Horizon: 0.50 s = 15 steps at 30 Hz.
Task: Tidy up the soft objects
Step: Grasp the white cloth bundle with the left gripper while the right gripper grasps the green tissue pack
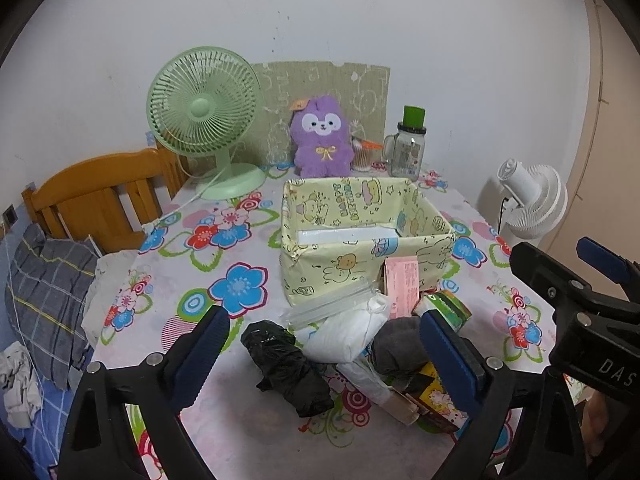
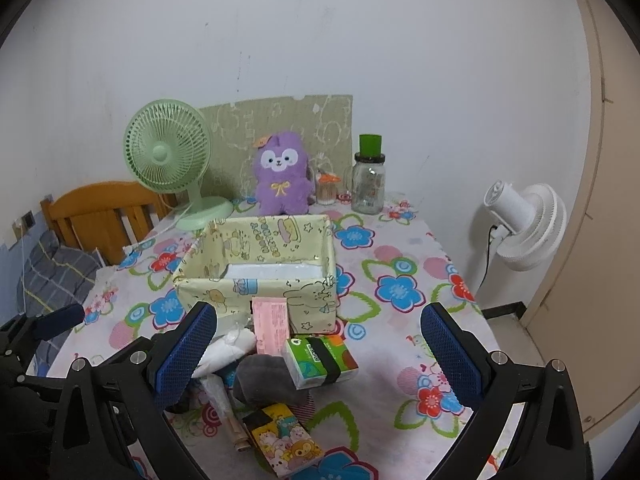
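Note:
A yellow cartoon-print box (image 1: 360,236) (image 2: 256,268) stands open on the floral table. In front of it lies a pile: a black bag bundle (image 1: 288,364), a white padded pack (image 1: 348,332) (image 2: 224,350), a grey cloth (image 1: 400,344) (image 2: 260,376), a pink packet (image 1: 402,284) (image 2: 272,326), a green tissue pack (image 2: 320,360) (image 1: 448,308) and a yellow cartoon pack (image 2: 288,440). My left gripper (image 1: 324,356) is open above the pile. My right gripper (image 2: 320,356) is open over the tissue pack. A purple plush (image 1: 322,136) (image 2: 282,174) sits behind the box.
A green desk fan (image 1: 204,120) (image 2: 168,160) stands at the back left, a glass jar with a green lid (image 1: 408,144) (image 2: 370,176) at the back right. A wooden bed frame (image 1: 96,196) lies left, a white fan (image 2: 524,224) right of the table.

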Motion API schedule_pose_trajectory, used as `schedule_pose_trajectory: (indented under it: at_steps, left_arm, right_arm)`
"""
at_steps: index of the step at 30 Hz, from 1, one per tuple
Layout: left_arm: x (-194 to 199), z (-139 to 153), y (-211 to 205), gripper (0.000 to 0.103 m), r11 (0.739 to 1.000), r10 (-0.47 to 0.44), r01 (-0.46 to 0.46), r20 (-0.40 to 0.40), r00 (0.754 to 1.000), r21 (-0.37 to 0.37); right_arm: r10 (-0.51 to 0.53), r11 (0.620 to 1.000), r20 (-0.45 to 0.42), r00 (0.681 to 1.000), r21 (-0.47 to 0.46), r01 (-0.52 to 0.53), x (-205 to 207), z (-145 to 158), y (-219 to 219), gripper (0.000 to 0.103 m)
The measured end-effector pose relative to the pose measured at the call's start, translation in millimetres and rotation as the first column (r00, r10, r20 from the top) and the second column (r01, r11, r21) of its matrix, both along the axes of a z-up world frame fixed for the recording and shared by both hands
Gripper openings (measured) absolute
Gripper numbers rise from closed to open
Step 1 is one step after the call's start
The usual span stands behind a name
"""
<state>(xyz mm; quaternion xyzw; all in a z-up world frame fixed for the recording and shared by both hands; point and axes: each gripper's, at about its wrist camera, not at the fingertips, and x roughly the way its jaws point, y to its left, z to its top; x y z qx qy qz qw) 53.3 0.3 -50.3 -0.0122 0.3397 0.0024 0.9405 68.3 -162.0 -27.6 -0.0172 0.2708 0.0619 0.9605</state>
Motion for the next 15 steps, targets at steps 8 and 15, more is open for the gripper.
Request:
schedule_pose_trajectory:
  at_steps: [8,15]
  left_arm:
    - [18,-16,0,0.096,1.000,0.000,0.000,-0.051,0.999,0.003]
    - [35,-39,0,0.095,1.000,-0.012,0.011,-0.103,0.995,-0.007]
  right_arm:
    - [0.015,1.000,-0.041,0.999,-0.011,-0.016,18,-14,8,0.103]
    - [0.021,1.000,-0.090,0.996,-0.021,-0.023,36,-34,11,0.103]
